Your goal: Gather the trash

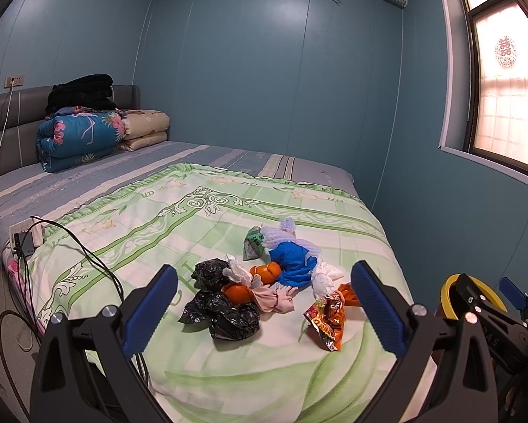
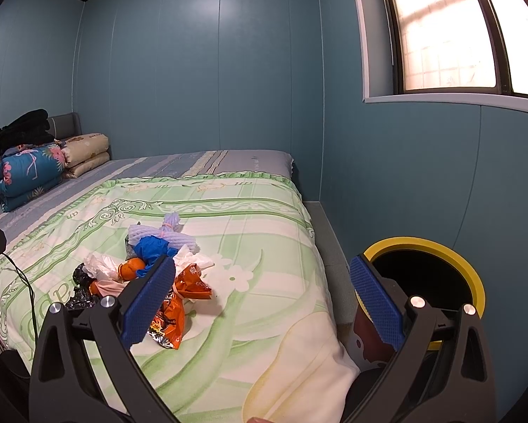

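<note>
A heap of trash lies on the green quilt (image 1: 228, 359): crumpled black plastic (image 1: 225, 313), orange peels (image 1: 267, 271), a blue wrapper (image 1: 293, 262), white tissue (image 1: 325, 280), white foam netting (image 1: 281, 236), a green carton (image 1: 252, 243) and an orange snack bag (image 1: 329, 319). My left gripper (image 1: 264, 310) hovers open just short of the heap, nothing between its blue pads. My right gripper (image 2: 264, 303) is open too, over the bed's right edge, with the snack bag (image 2: 174, 312) by its left finger and a yellow-rimmed bin (image 2: 422, 275) behind its right finger.
Folded quilts (image 1: 80, 134) and dark clothes (image 1: 82, 93) are stacked at the grey headboard. A power strip with cables (image 1: 28, 238) lies on the bed's left edge. Blue walls close in on the far and right sides, with a window (image 2: 450, 28) above the bin.
</note>
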`<state>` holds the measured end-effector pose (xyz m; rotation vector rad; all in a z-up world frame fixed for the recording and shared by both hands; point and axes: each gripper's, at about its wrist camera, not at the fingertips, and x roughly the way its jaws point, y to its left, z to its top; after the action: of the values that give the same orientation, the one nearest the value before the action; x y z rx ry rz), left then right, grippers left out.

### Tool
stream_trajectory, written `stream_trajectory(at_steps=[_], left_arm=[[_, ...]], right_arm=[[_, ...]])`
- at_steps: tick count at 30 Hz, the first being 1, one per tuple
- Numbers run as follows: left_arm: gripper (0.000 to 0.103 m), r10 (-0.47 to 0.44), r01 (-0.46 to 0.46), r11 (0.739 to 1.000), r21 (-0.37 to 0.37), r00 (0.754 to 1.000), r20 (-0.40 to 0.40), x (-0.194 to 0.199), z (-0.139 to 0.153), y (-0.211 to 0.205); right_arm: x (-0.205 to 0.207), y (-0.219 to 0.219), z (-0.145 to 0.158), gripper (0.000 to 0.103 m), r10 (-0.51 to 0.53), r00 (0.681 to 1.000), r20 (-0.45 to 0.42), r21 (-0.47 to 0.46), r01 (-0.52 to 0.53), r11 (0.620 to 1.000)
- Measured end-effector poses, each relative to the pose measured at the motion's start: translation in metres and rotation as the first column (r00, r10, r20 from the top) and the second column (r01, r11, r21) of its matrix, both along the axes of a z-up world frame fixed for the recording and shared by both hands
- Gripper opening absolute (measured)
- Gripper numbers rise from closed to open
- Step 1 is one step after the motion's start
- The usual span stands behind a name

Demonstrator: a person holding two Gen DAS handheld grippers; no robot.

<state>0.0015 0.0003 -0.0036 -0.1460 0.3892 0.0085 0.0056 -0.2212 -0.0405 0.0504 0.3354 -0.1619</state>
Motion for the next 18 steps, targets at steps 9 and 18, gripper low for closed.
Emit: stream_trajectory(at_steps=[9, 18], left_arm=[[0.095, 0.002, -0.002, 1.0, 0.003, 1.0, -0.003, 0.0017, 0.0012, -0.0026], [0.095, -0.001, 0.001, 1.0, 0.004, 1.0, -0.003, 0.0025, 0.0023, -0.0034]], right_arm=[[-0.0004, -0.0019, 0.0016, 0.095, -0.003, 1.0, 0.0, 0.004, 0.003, 1.0], [-0.0002, -0.0017, 0.0021, 0.095, -0.004, 1.0, -0.001, 0.004, 0.004, 1.0]])
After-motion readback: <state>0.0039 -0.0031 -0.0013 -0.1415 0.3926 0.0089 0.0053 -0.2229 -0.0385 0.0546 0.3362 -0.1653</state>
